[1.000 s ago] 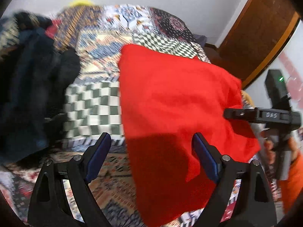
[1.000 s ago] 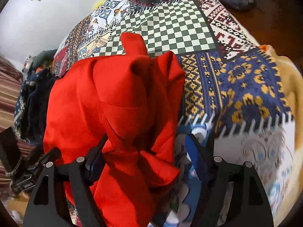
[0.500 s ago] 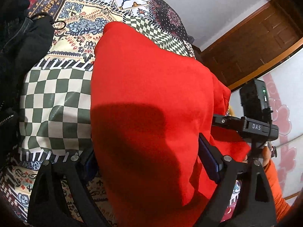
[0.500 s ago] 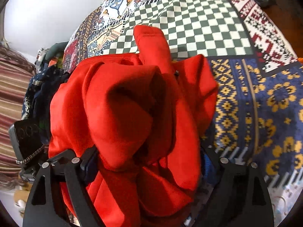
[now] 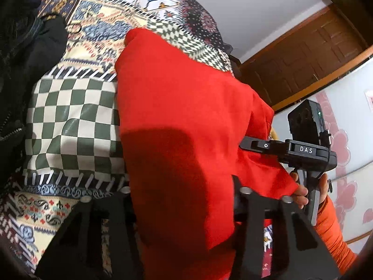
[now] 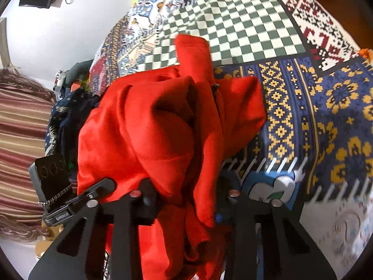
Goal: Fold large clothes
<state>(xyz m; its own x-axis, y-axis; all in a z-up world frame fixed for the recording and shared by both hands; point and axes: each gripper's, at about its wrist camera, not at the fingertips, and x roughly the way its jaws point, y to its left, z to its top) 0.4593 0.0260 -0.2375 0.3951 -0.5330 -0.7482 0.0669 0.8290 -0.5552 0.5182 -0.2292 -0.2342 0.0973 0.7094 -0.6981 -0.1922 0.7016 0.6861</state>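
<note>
Both grippers' jaws just closed on bunched bright red fleece garment (image 5: 177, 121), clamping its near edge.
Left gripper (image 5: 184, 200), right gripper (image 6: 184, 198) grasp cloth over patchwork bedspread (image 6: 291, 107); folding barely begun.

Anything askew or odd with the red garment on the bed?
Yes. The red garment is bunched and crumpled on its right side rather than flat, one end sticking up over the patchwork bedspread. No damage shows.

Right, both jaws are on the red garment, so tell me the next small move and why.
Probably lift both hands together to raise the red garment off the patterned bedspread. The left gripper and right gripper have just closed their jaws on its near edge, while the rest lies bunched, so it needs to hang out before folding.
</note>
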